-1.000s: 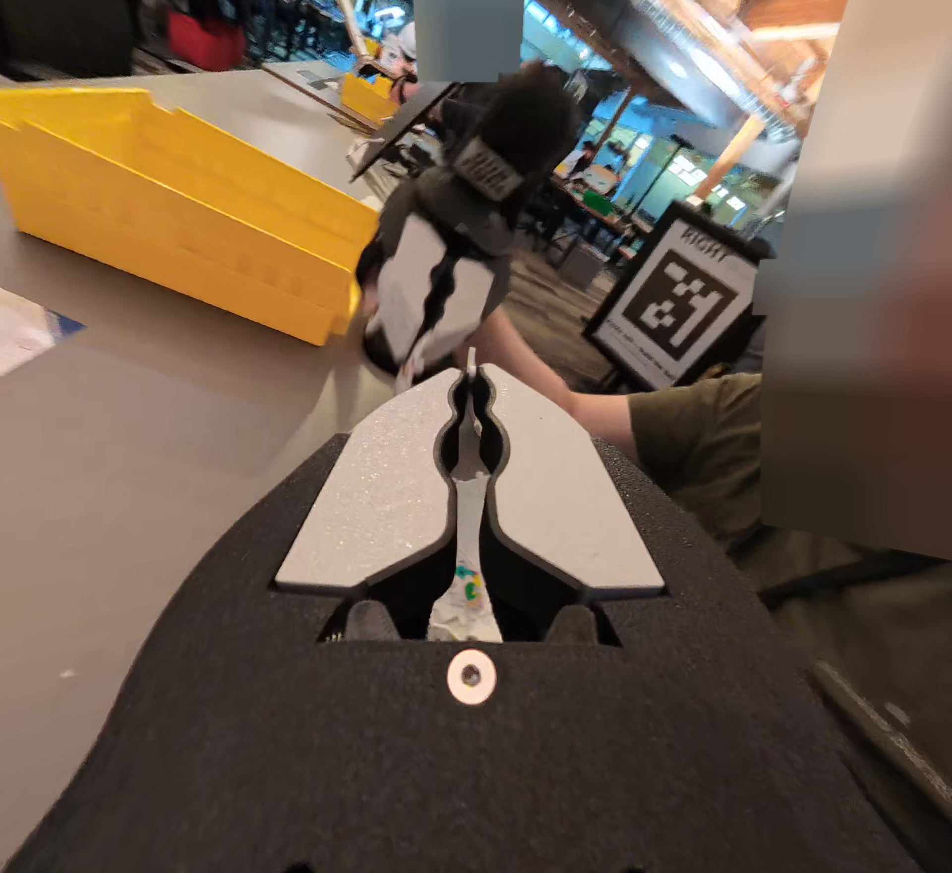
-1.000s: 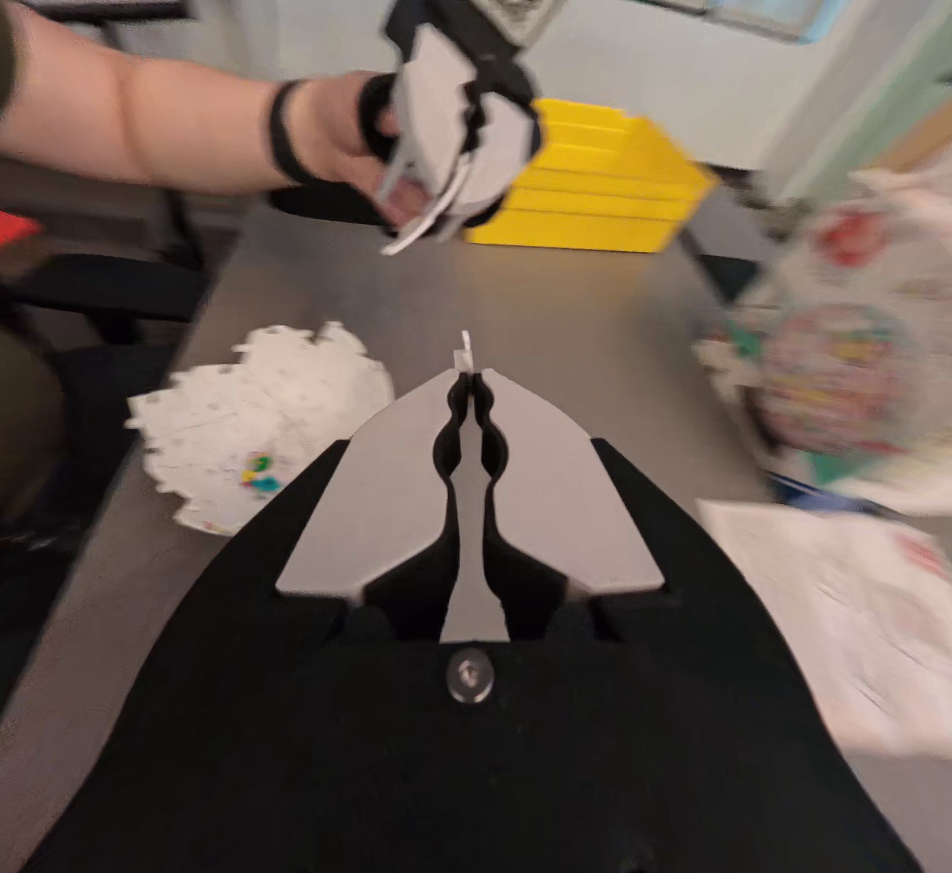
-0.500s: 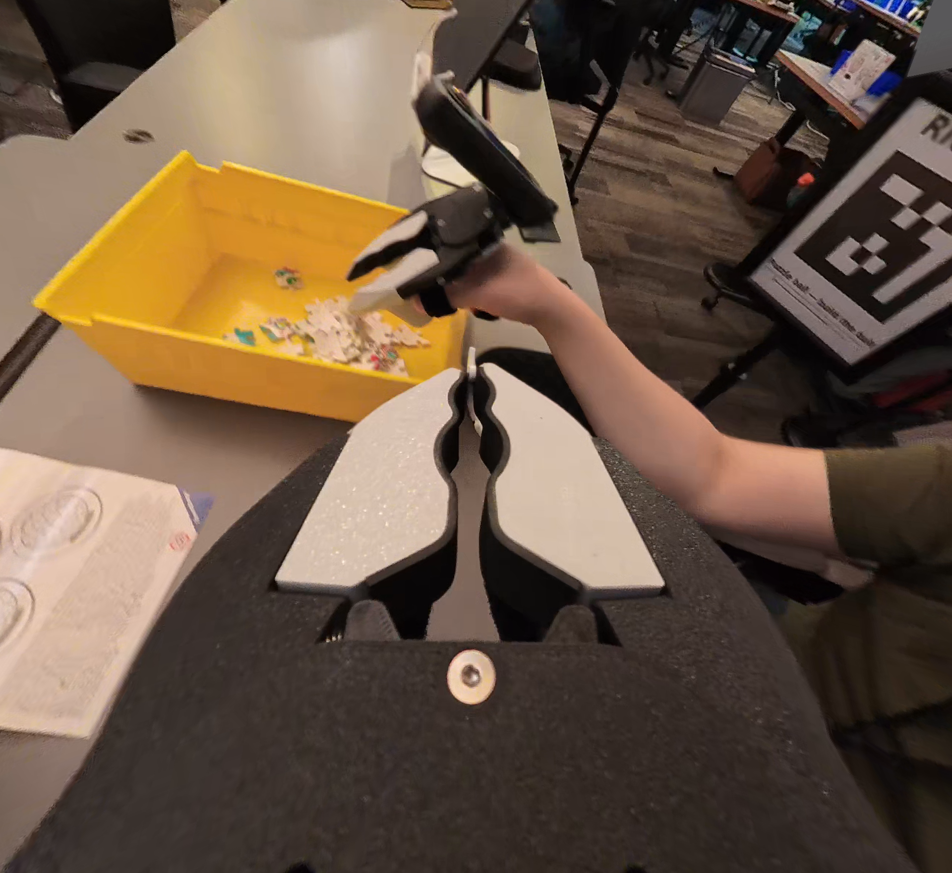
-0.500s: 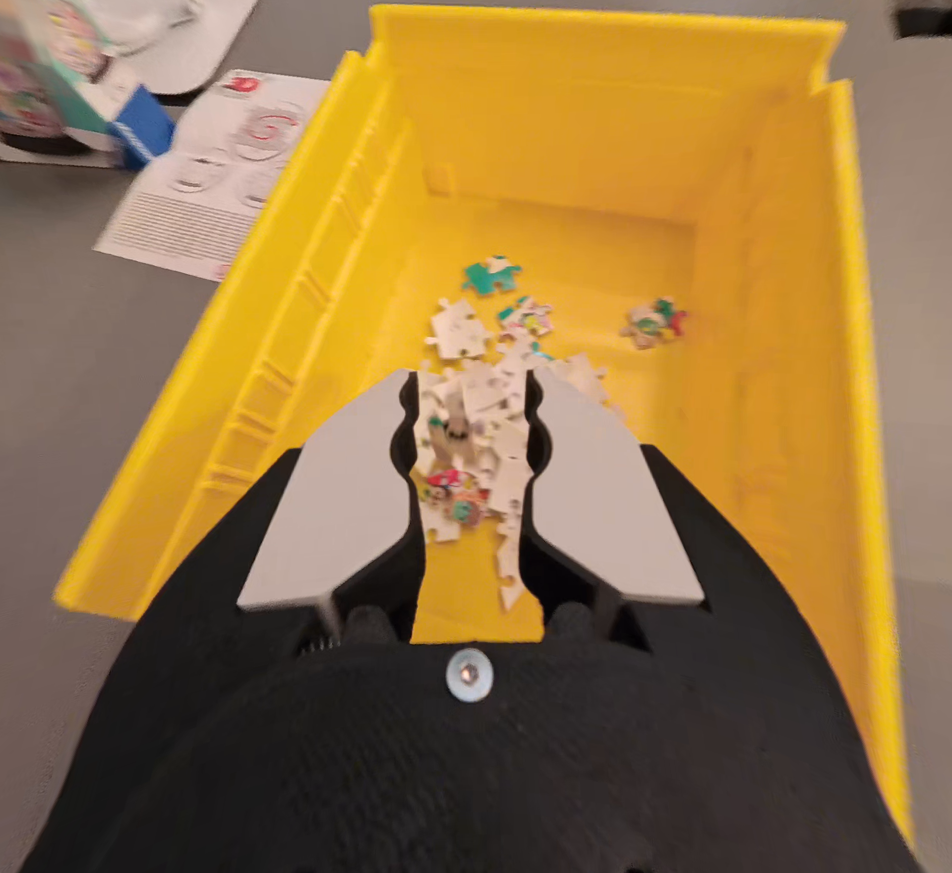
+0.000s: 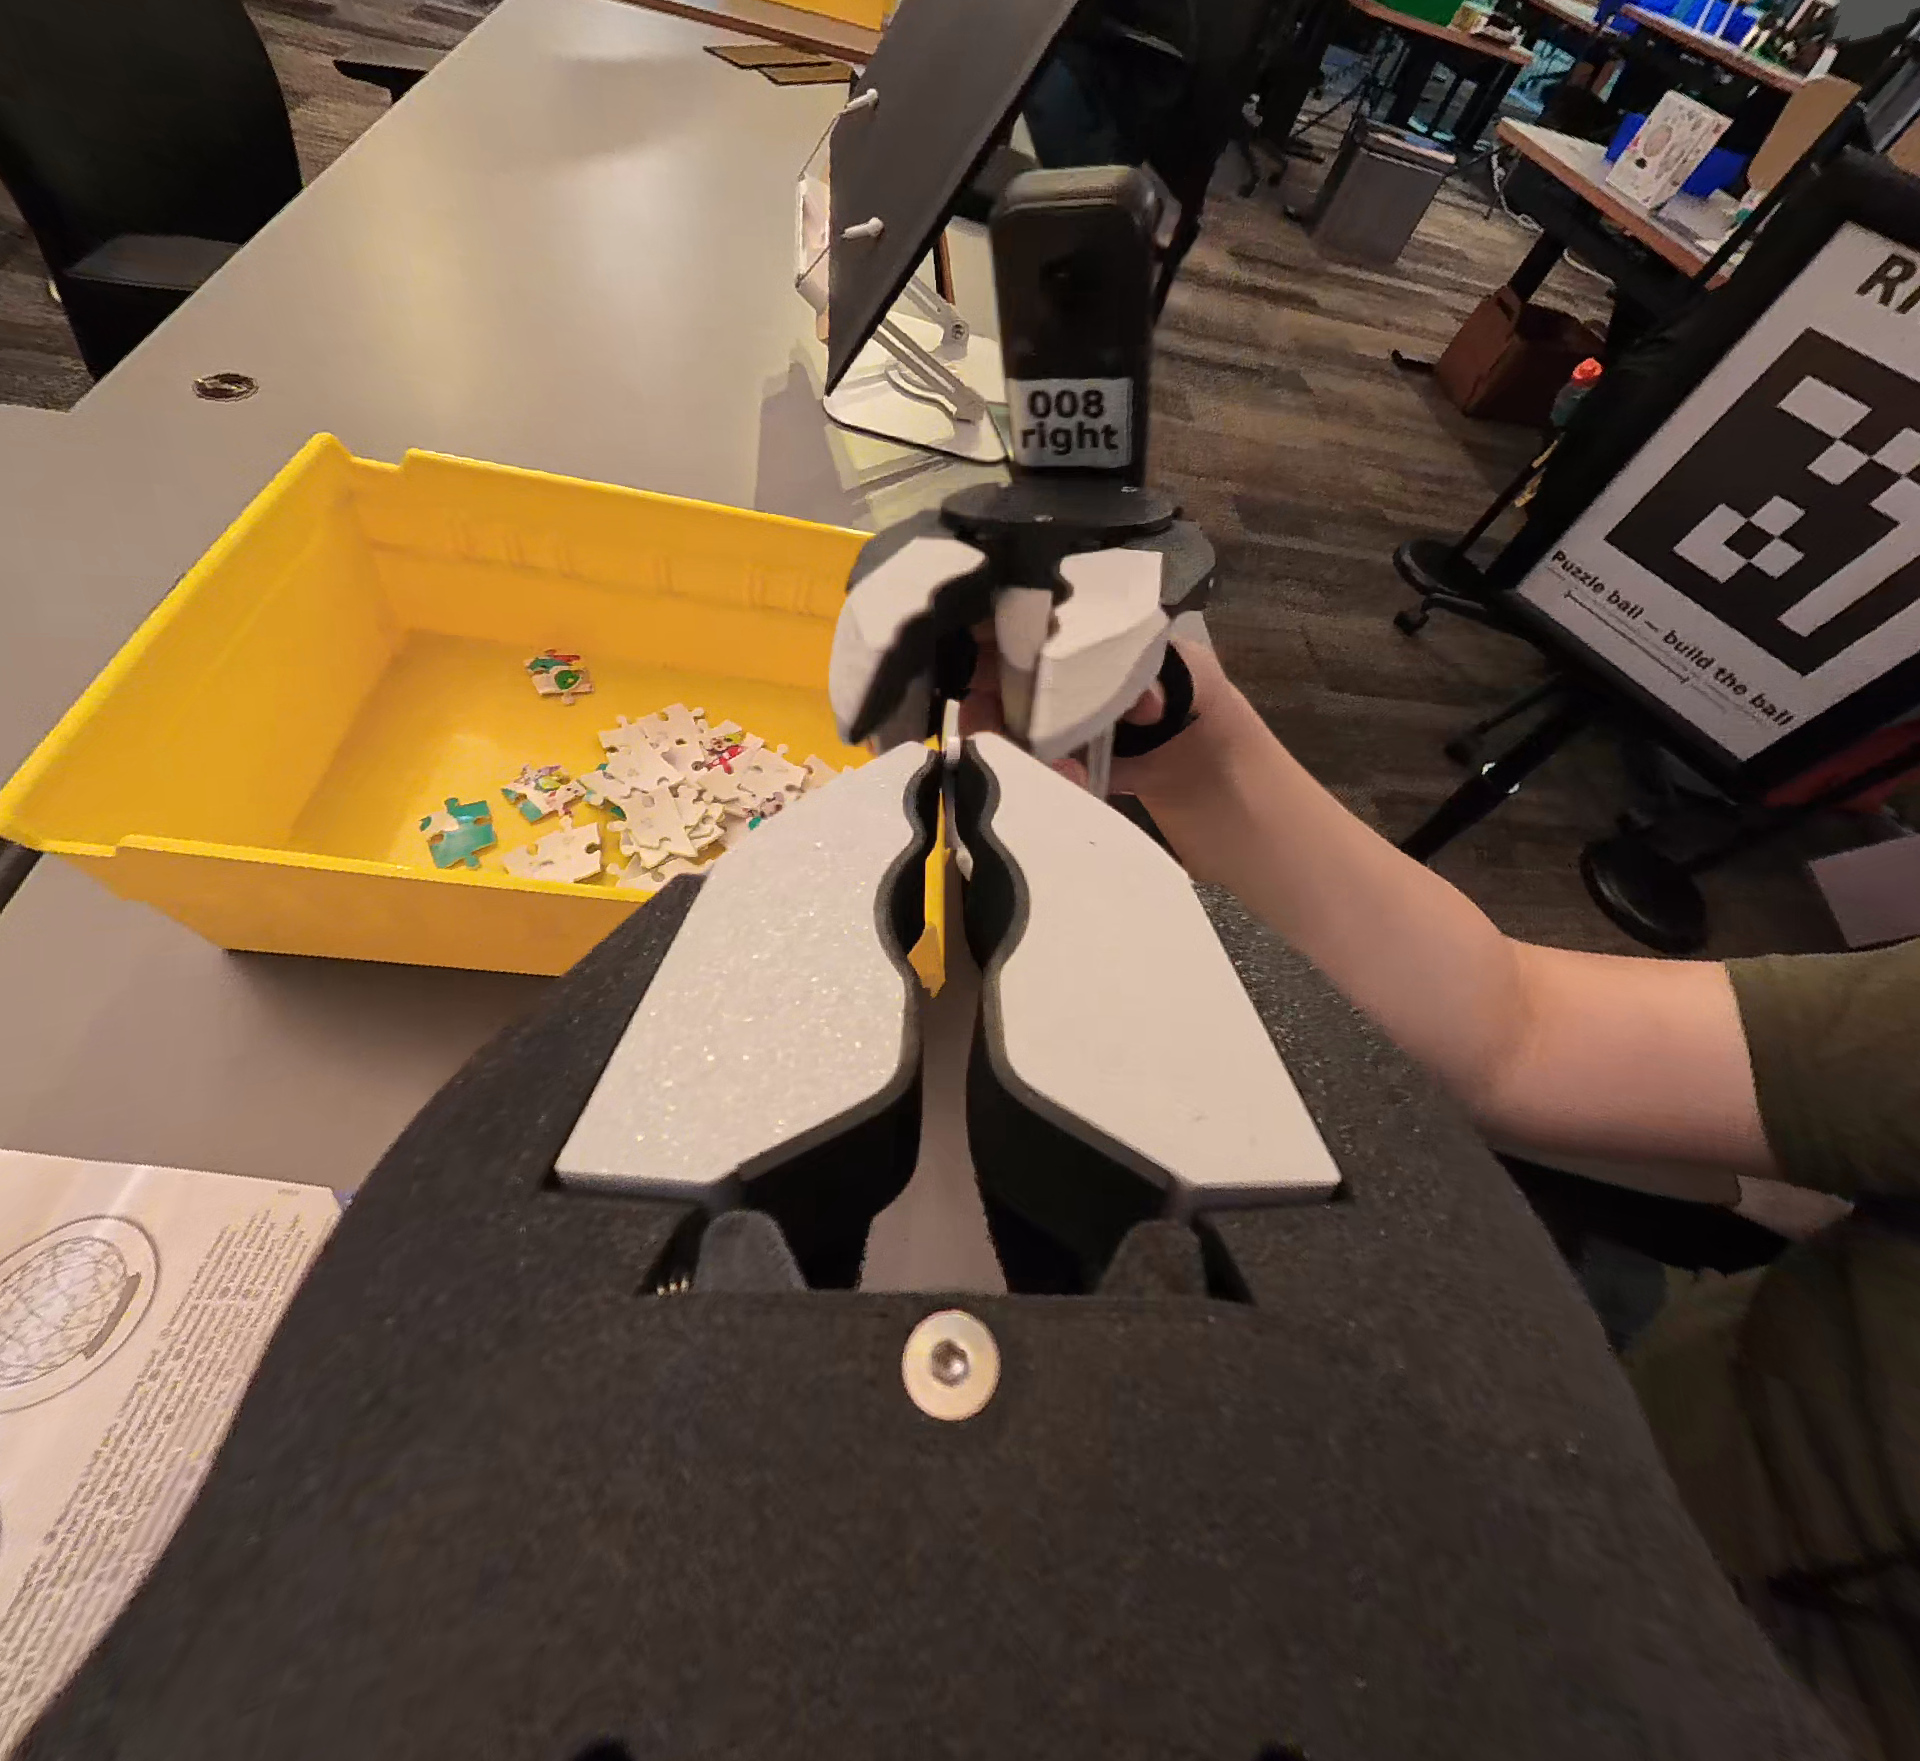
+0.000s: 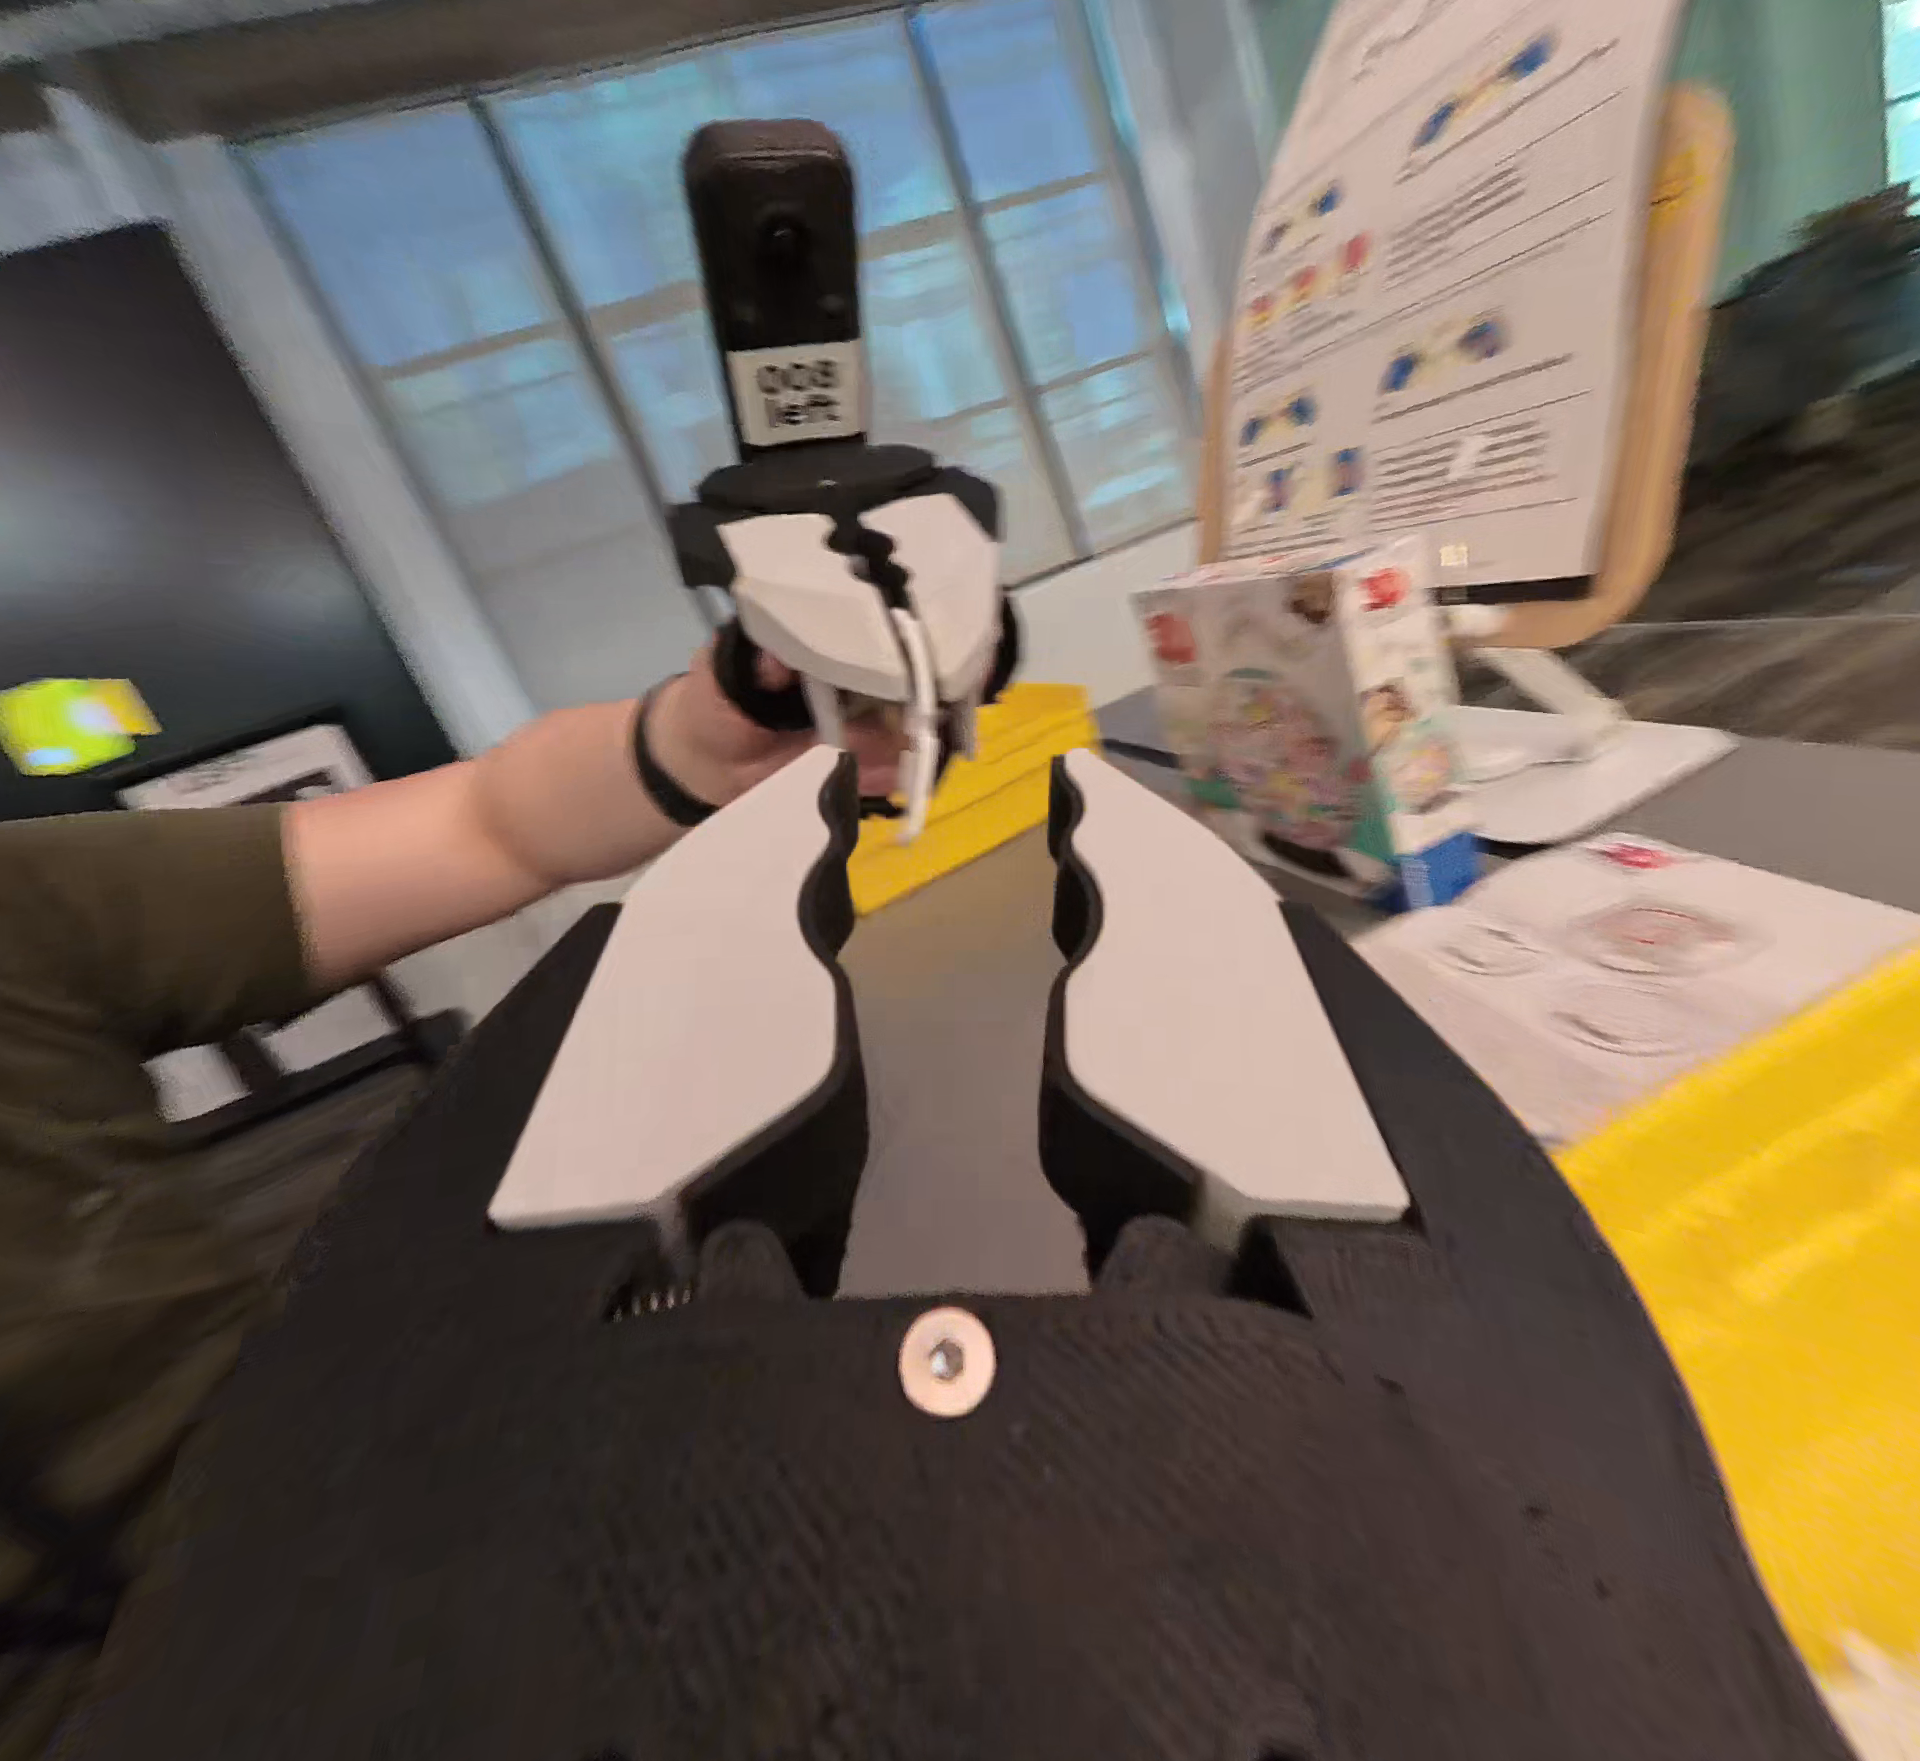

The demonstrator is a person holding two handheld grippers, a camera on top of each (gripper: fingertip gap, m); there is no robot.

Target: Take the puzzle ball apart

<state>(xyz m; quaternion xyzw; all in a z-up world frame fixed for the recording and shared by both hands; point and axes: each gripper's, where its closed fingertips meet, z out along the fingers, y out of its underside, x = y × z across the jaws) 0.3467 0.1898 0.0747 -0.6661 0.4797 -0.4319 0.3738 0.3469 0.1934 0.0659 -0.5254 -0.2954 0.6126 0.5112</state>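
My left gripper [image 5: 945,761] is shut on a thin white puzzle section [image 5: 960,854], seen edge-on between its fingertips. In the right wrist view the left gripper [image 6: 902,724] is held up facing me, with that curved white section [image 6: 920,735] hanging from its jaws. My right gripper [image 6: 951,766] is open with nothing between its pads, a short way in front of the left one. It also shows in the left wrist view [image 5: 982,714], jaws apart. The yellow bin [image 5: 208,672] holds several loose puzzle pieces [image 5: 655,786].
The puzzle's box [image 6: 1309,724] stands on the grey table [image 5: 499,257], with an instruction sheet [image 6: 1621,963] beside the bin's rim [image 6: 1766,1192]. A tilted board on a stand [image 5: 966,49] is behind the bin. A marker sign [image 5: 1766,506] stands on the floor at right.
My right gripper went from shut on a white piece to open over the bin, then swung back up to face the left gripper. The left stayed shut on its white section.
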